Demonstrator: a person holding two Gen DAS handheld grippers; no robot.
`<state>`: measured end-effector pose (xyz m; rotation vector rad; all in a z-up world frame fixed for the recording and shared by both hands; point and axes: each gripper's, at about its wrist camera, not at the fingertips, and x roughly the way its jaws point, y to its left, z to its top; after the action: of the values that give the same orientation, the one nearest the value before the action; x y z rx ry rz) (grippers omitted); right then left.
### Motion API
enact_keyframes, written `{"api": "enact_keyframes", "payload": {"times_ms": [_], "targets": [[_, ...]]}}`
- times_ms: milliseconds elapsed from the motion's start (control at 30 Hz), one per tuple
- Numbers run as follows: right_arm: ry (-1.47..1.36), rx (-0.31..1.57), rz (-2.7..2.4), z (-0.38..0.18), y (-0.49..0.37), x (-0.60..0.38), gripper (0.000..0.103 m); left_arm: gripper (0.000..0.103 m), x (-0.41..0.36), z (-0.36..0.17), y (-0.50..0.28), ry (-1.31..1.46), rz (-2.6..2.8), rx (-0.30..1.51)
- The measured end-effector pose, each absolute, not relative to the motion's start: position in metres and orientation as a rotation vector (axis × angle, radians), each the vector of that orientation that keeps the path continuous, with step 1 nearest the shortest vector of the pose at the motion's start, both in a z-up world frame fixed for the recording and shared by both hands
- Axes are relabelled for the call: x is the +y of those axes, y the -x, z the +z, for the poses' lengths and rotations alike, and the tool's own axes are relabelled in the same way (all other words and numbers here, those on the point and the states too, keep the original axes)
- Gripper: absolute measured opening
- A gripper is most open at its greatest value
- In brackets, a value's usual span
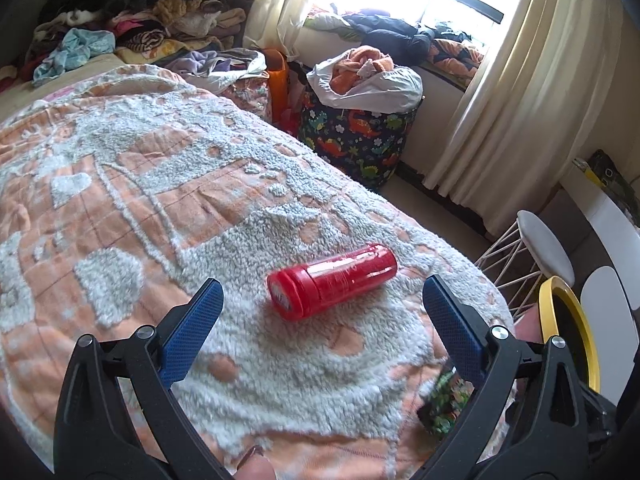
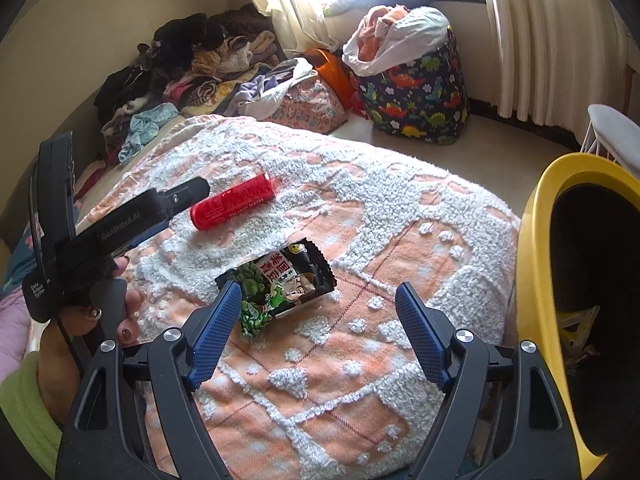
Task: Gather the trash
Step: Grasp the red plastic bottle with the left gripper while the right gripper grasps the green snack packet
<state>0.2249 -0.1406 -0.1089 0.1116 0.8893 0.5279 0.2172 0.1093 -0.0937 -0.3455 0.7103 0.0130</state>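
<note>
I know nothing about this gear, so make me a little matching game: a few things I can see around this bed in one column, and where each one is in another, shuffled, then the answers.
Things:
1. red can
2. snack wrapper
3. dinosaur-print basket
4. yellow bin

Places:
A. on the floor near the curtains, stuffed with cloth
B. lying on its side on the bedspread, ahead of the left gripper
C. beside the bed's edge
D. flat on the bedspread, just ahead of the right gripper

Pairs: 1-B, 2-D, 3-A, 4-C

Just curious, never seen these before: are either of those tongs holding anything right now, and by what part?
Nothing is held. The left tongs stand open before the red can; the right tongs stand open by the snack wrapper.
</note>
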Motion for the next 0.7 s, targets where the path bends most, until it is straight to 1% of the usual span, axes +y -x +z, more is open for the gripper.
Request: {"api": "enact_keyframes", "payload": {"times_ms": [200, 267, 333, 367, 400, 433, 533, 567, 700], "targets": [[-0.148, 0.926, 0.526, -0.122, -0.239, -0.134, 0.076, 0.092, 0.114, -0.101, -0.243, 0.316, -0.037, 0.730], [-0.169, 0.942, 0.534, -0.127, -0.245, -0.133, 0.074, 0.092, 0.114, -0.105, -0.251, 0.310, -0.066, 0.753], [-0.189, 0.977, 0.544, -0.134, -0.249, -0.130, 0.062, 0.091, 0.114, -0.111, -0.257, 0.308, -0.088, 0.777], [-0.191, 0.987, 0.542, -0.137, -0.250, -0.130, 0.059, 0.090, 0.114, -0.114, -0.259, 0.313, -0.100, 0.788], [-0.189, 0.991, 0.542, -0.138, -0.250, -0.129, 0.050, 0.090, 0.114, -0.117, -0.260, 0.317, -0.106, 0.798], [-0.192, 0.993, 0.556, -0.139, -0.249, -0.129, 0.037, 0.089, 0.114, -0.119, -0.261, 0.319, -0.113, 0.808], [-0.207, 0.989, 0.613, -0.135, -0.242, -0.127, 0.016, 0.085, 0.111, -0.122, -0.258, 0.313, -0.120, 0.808], [-0.210, 0.988, 0.626, -0.134, -0.241, -0.127, 0.016, 0.084, 0.110, -0.122, -0.258, 0.311, -0.121, 0.808], [-0.214, 0.974, 0.649, -0.127, -0.227, -0.129, 0.015, 0.071, 0.109, -0.122, -0.254, 0.307, -0.126, 0.804]]}}
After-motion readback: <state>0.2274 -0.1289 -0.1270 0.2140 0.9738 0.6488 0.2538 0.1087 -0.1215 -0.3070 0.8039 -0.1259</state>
